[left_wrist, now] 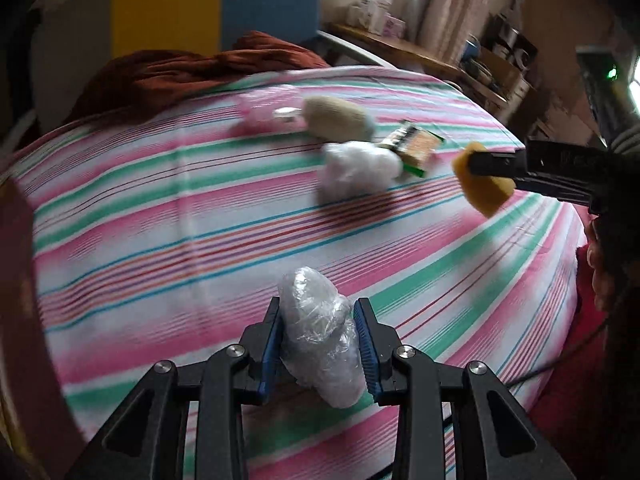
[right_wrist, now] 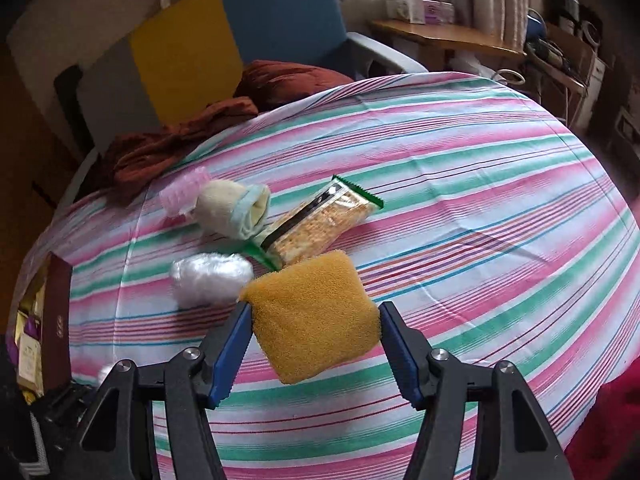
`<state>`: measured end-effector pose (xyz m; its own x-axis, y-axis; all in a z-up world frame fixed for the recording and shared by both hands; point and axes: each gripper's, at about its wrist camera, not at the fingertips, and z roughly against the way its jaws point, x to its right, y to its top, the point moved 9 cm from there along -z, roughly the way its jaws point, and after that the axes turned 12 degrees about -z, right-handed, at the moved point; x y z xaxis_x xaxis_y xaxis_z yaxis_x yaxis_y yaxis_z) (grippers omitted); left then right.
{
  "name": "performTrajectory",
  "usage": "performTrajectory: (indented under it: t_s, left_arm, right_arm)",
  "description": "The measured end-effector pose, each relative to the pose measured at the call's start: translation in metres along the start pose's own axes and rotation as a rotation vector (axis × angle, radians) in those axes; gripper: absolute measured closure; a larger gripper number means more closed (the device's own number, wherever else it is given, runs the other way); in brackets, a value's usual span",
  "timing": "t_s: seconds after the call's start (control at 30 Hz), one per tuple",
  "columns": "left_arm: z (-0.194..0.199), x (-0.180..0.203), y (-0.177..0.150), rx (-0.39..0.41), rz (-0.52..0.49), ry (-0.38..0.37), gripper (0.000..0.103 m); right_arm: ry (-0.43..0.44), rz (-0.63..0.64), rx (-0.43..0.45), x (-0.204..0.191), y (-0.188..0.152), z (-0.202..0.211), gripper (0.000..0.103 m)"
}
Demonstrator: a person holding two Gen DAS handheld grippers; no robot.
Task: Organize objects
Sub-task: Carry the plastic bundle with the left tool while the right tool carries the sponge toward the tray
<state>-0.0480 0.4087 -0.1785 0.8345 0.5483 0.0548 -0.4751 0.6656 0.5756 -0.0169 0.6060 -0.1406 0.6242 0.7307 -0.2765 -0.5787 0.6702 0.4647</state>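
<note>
Crinkled clear-plastic bundle (left_wrist: 318, 336) clamped in left gripper (left_wrist: 319, 342) above striped bedsheet (left_wrist: 160, 208); porous yellow sponge (right_wrist: 312, 316) pinched in right gripper (right_wrist: 316, 344); beyond, fluffy white wad (right_wrist: 210, 278), cracker packet (right_wrist: 320, 222), rust blanket (right_wrist: 168, 144), blue chair (right_wrist: 288, 12).

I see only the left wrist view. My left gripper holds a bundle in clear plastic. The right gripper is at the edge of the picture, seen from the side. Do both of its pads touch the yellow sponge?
Observer: Yes. In the right wrist view both blue pads of the right gripper press the yellow sponge, one on each side. It hangs above the striped sheet.
Operator: The green packet is blurred for me. What is inside?
Observer: Its clear middle shows pale brown crackers.
Operator: Is anything at the left edge of the bed?
Observer: A dark red box stands there. I cannot tell whether it is on the bed or beside it.
</note>
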Motion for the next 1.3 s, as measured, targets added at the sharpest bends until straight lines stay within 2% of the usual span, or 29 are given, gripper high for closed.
performTrajectory:
  t_s: [0.17, 0.6, 1.3]
  left_arm:
    - [0.015, -0.018, -0.015, 0.021, 0.021, 0.038, 0.068]
    - [0.022, -0.02, -0.019, 0.048, 0.003, 0.077, 0.068]
    - [0.062, -0.009, -0.011, 0.146, -0.046, 0.107, 0.068]
  right_arm:
    - [0.028, 0.042, -0.009, -0.012, -0.006, 0.001, 0.039]
    - [0.1, 0.217, -0.083, -0.055, -0.039, -0.004, 0.039]
    - [0.083, 0.293, -0.11, -0.067, -0.053, -0.008, 0.039]
